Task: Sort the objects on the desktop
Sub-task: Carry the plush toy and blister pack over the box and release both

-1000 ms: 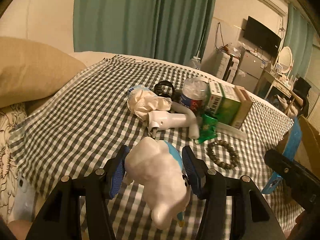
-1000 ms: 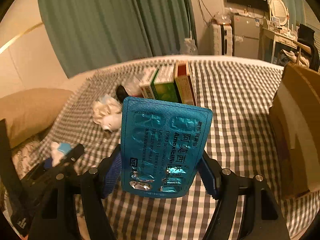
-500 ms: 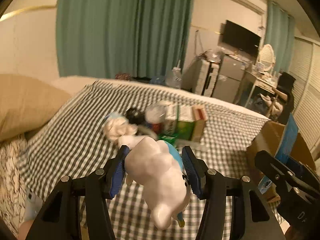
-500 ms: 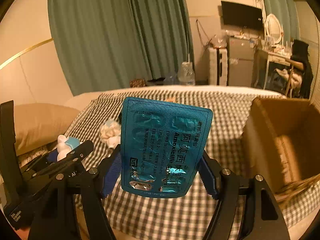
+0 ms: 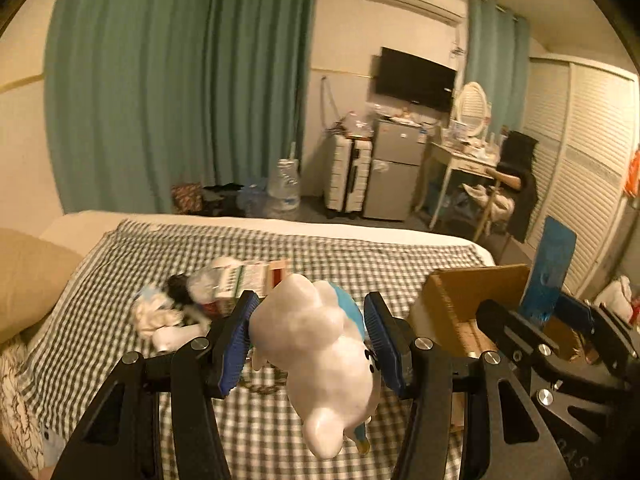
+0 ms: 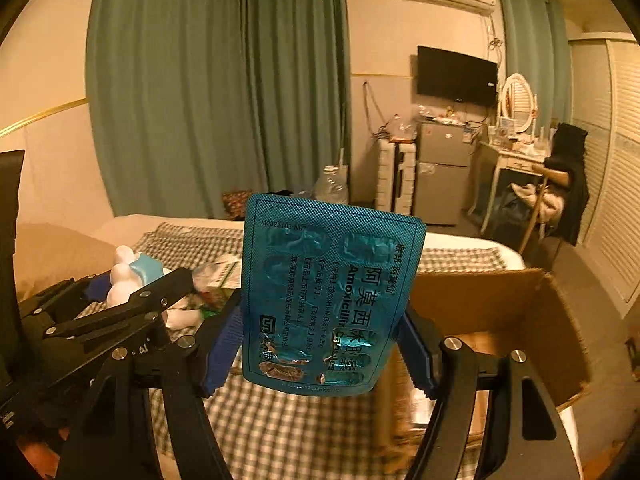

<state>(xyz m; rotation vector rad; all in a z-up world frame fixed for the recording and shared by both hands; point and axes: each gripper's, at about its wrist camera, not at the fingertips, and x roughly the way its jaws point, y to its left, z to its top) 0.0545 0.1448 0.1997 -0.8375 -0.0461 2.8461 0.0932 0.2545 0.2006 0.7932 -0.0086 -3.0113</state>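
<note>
checked bed [image 5: 312, 256]; pack lettering [image 6: 356, 292] legible only right-side

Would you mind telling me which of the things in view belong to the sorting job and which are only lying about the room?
Part of the job:
- white and blue toy in the left gripper
- blue pill blister in the right gripper
- cardboard box
- pile of boxes and bits on the checked cloth

Lying about:
- suitcase
- small fridge
- television
- water jug
</note>
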